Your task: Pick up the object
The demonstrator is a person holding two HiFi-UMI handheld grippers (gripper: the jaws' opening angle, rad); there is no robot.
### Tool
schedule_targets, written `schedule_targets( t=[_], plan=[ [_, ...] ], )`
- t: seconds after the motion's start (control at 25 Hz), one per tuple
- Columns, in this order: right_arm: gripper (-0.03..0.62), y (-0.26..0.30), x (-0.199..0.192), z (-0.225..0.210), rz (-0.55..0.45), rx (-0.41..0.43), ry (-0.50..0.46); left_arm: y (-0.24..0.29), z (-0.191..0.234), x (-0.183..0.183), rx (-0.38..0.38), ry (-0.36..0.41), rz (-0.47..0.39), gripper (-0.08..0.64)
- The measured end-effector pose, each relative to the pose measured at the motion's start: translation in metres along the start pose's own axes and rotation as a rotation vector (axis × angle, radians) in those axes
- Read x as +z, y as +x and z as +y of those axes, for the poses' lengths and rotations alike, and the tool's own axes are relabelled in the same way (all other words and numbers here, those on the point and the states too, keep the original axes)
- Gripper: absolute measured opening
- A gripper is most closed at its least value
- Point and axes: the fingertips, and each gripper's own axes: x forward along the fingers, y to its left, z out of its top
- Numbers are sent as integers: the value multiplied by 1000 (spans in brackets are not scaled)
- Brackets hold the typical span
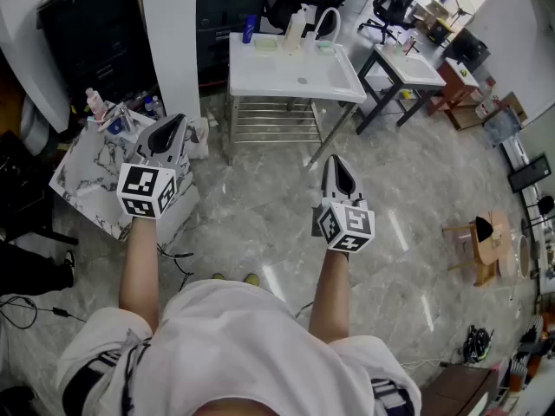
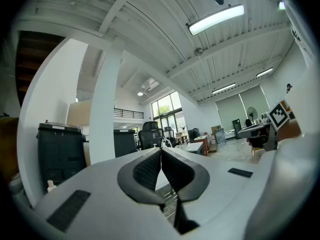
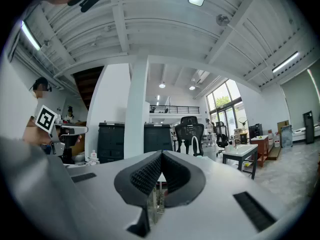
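Left gripper [image 1: 171,129] jaws together, right gripper [image 1: 338,168] likewise, both empty

White table [image 1: 260,81] stands on the floor [image 1: 260,224], bottles [image 1: 295,31] at its far edge

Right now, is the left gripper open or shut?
Shut. The left gripper holds nothing; its black pads meet at the tips, no gap between them.

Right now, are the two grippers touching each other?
Apart. Head view shows the left gripper and right gripper side by side, with bare floor between them.
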Motion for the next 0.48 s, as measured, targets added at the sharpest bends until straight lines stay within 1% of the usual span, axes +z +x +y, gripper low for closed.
schedule_targets(
  t=[0.32, 0.48],
  plan=[
    [5, -2, 2, -1, -15, 9, 9, -2, -5, 1, 4, 27, 3, 21],
    [5, 2, 4, 0, -21, 8, -2, 0, -5, 0, 7, 23, 12, 21]
  ],
)
